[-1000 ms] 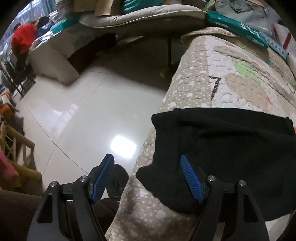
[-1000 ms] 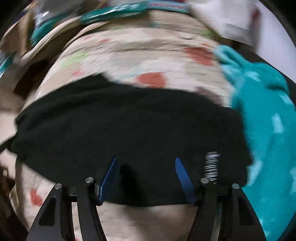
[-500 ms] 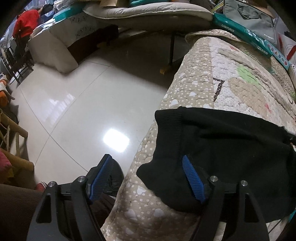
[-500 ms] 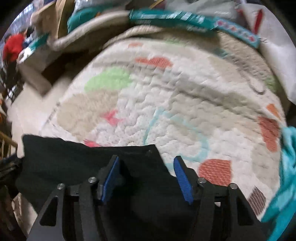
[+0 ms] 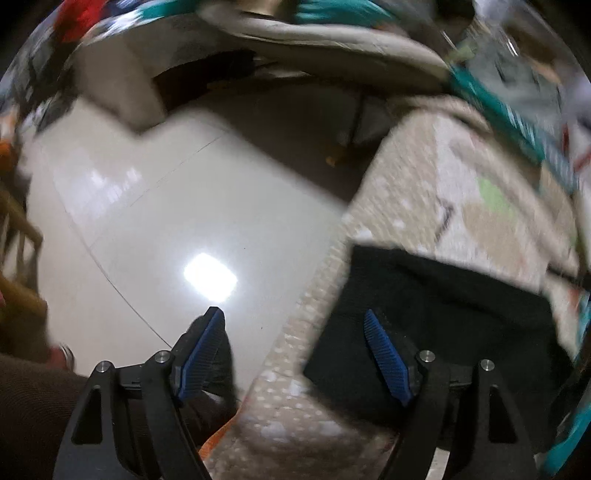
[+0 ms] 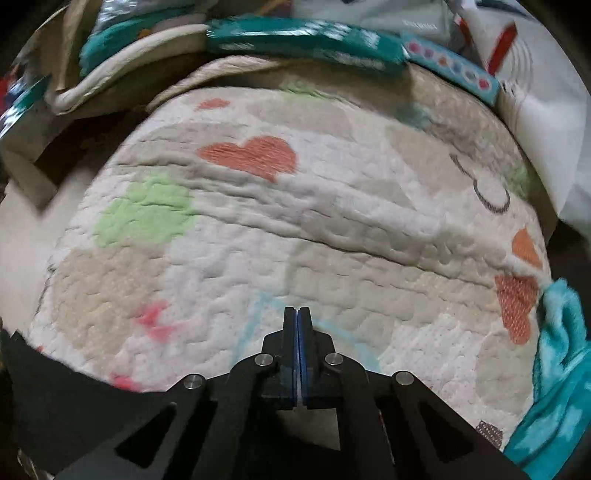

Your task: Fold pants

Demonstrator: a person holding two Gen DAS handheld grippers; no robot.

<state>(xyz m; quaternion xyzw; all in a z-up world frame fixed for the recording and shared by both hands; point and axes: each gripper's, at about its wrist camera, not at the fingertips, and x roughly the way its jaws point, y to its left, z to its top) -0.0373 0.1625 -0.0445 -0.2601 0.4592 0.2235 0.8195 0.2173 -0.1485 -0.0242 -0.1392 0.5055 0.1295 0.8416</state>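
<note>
The black pants (image 5: 443, 317) lie folded on the quilted bed cover (image 5: 480, 206), near its left edge. My left gripper (image 5: 295, 350) is open, its right finger over the pants' near corner and its left finger out over the floor. In the right wrist view my right gripper (image 6: 297, 317) is shut with nothing visible between its pads, above the patterned cover (image 6: 295, 221). A strip of the black pants (image 6: 55, 387) shows at the lower left of that view.
A glossy tiled floor (image 5: 166, 221) lies left of the bed. A teal blanket (image 6: 554, 369) sits at the bed's right side. Teal packages (image 6: 303, 37) and bags line the far edge. A low bench with cushions (image 5: 295, 29) stands beyond the floor.
My right gripper has closed and moved off the pants, now over the bare cover. My left gripper stays open at the pants' corner, with the view blurred by motion.
</note>
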